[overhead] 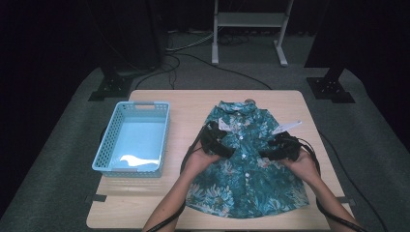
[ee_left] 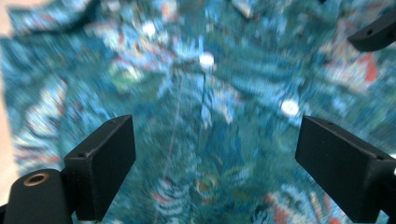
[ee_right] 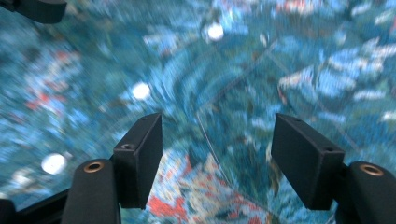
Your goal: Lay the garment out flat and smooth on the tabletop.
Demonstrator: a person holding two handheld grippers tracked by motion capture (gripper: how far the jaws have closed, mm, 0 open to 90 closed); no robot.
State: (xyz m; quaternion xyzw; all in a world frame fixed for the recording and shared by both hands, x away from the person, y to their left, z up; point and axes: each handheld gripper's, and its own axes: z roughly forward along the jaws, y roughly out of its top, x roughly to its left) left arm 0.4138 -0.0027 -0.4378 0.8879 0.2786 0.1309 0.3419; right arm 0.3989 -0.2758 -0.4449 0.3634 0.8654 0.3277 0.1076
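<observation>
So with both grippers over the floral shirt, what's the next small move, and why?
Probably lower and close each gripper on the fabric. The left gripper and right gripper both have open jaws above the shirt, which lies flat beside the empty blue basket.

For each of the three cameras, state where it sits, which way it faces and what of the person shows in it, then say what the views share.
High view: fixed above the person's side, looking forward and down on the table; forearms, left gripper, right gripper, shirt and blue basket show.
Left gripper view: rides the left gripper, looking along its spread fingers down at the shirt's buttons.
Right gripper view: rides the right gripper, fingers spread, facing the shirt up close.
Shared: all three show the floral shirt.
</observation>
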